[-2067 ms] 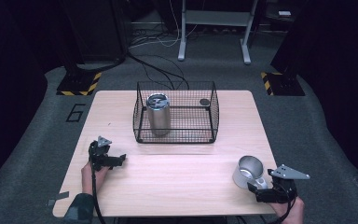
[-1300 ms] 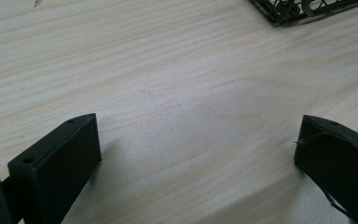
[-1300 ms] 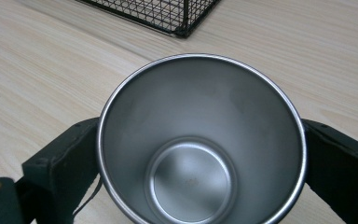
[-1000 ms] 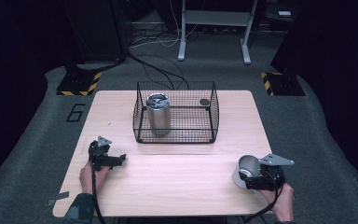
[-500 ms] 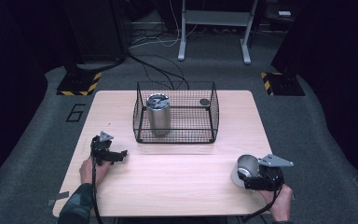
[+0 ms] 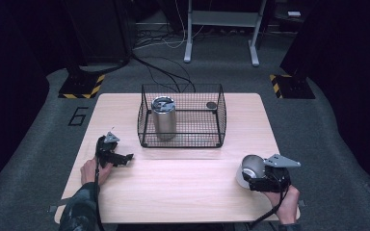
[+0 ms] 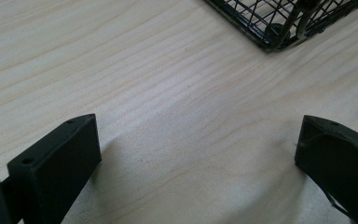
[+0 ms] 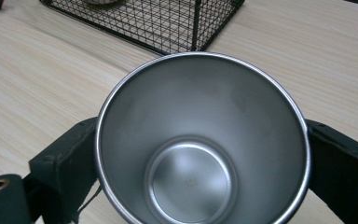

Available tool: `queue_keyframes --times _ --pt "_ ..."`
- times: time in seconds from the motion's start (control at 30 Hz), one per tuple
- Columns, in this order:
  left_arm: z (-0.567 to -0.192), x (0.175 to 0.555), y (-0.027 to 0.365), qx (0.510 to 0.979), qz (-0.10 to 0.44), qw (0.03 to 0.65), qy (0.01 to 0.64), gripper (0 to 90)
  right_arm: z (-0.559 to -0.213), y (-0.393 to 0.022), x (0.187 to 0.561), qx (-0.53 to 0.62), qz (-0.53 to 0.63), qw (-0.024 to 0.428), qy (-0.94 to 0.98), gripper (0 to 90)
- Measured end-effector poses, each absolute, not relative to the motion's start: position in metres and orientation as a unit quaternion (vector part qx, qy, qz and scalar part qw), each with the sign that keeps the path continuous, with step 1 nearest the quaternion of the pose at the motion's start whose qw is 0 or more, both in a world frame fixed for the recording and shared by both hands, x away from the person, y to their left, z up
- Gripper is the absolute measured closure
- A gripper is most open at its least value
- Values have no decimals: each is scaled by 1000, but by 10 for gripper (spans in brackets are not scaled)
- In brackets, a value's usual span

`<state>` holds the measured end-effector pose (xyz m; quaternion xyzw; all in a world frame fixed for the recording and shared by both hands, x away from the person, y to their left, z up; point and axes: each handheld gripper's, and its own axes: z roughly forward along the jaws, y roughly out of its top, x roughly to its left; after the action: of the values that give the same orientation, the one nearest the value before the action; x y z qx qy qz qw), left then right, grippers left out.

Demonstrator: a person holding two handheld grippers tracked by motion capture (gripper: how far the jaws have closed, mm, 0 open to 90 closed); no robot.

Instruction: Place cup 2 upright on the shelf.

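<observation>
Here the table (image 6: 183, 192) carries a wire basket (image 6: 182, 115) near its far edge. The right gripper (image 6: 253, 182) clasps a steel cup (image 6: 250, 169) by the near right corner. The left gripper (image 6: 125, 157), near the left edge, is spread wide, empty.

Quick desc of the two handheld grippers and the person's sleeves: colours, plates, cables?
Both black, blocky two-jaw units. The right gripper carries a grey three-cornered plate; the left gripper has a smaller grey one. A black cable trails from each. A dark patterned sleeve covers the left forearm.
</observation>
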<state>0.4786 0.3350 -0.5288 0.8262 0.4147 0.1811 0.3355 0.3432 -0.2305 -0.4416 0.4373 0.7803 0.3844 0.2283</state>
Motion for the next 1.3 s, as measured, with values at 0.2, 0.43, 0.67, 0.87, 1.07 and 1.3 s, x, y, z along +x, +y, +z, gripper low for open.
queue_keyframes --times 0.2,0.43,0.67,0.87,1.07,1.3 --pt "-529 479 335 826 181 337 414 0 -436 -222 347 430 388 227 783 56" --pt "-530 479 335 824 185 340 415 0 -429 -214 351 424 392 227 785 56" --pt "-530 479 334 822 187 341 415 0 -420 -201 359 410 396 219 792 56" --pt "-530 479 334 822 187 342 416 0 -412 -190 367 399 398 216 797 56" --pt "-530 479 334 822 187 342 415 0 -406 -177 373 386 399 214 804 56" --pt "-530 479 334 822 187 342 416 0 -399 -166 380 370 404 209 810 57"
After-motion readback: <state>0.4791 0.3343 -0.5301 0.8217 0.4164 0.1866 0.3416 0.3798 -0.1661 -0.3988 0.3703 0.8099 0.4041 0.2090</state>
